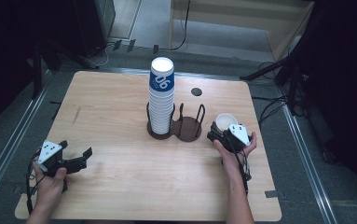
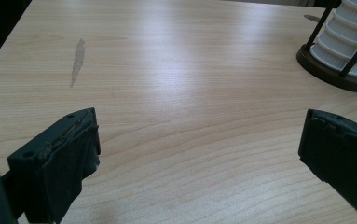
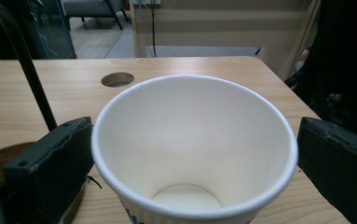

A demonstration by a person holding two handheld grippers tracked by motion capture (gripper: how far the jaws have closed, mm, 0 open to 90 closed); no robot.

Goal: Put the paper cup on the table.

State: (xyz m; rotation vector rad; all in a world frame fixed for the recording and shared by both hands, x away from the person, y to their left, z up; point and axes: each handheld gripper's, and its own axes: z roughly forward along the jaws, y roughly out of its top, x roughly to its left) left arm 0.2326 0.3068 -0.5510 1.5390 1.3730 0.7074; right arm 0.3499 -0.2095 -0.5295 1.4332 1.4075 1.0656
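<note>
Cup work w/ the right tongs: a white paper cup is standing upright on the light wooden tabletop, centre-right of the high view, just right of the dark round two-slot cup holder. In the right gripper view the cup is sitting between jaws that are standing wide; the left pad looks to be at the rim, the right one is apart from it, so nothing is being gripped. A tall stack of white paper cups w/ a blue band is filling the holder's left slot. Left tongs are resting wide at lower left, holding nothing. Judging the step as a release or a fresh grab: keep the jaws level w/ the rim, centre the cup, squeeze gently so the thin wall isn't crushing or tipping.
</note>
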